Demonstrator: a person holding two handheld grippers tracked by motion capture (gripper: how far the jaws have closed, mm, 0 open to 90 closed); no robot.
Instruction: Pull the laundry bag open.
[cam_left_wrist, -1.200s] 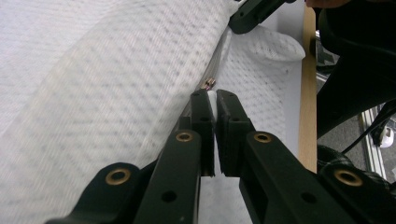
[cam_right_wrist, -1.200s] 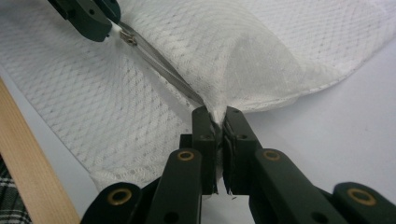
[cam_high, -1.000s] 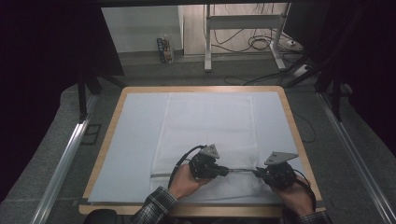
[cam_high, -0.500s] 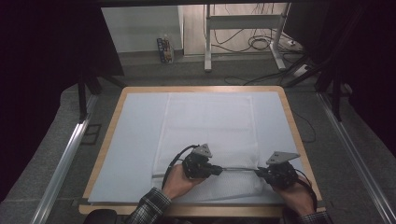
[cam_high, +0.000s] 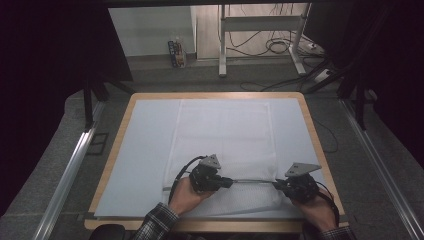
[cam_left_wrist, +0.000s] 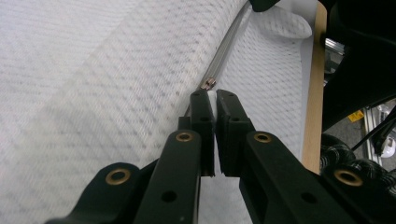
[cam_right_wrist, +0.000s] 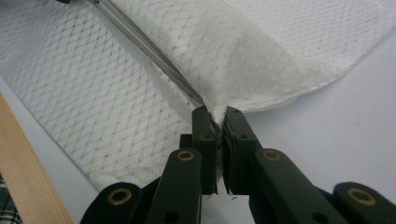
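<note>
**Zipper pull part-way along the mesh bag**

A white, rectangular mesh fabric bag (cam_high: 225, 145) lies flat on the pale blue mat (cam_high: 145, 140) of the wood-rimmed table (cam_high: 312, 130), its long axis running 12 to 6 o'clock in the high view. Its grey metal zipper (cam_high: 250, 180) crosses the near end from 9 to 3 o'clock. The left gripper (cam_high: 227, 182) is clamped on the zipper pull (cam_left_wrist: 211, 99); the right gripper (cam_high: 278, 184) pinches the bag's corner at the zipper's 3 o'clock end (cam_right_wrist: 219, 116), pulling it taut. This looks like the zipping step, mid-run. Next, the left should slide the pull straight along the track while the right anchors the corner.
</note>
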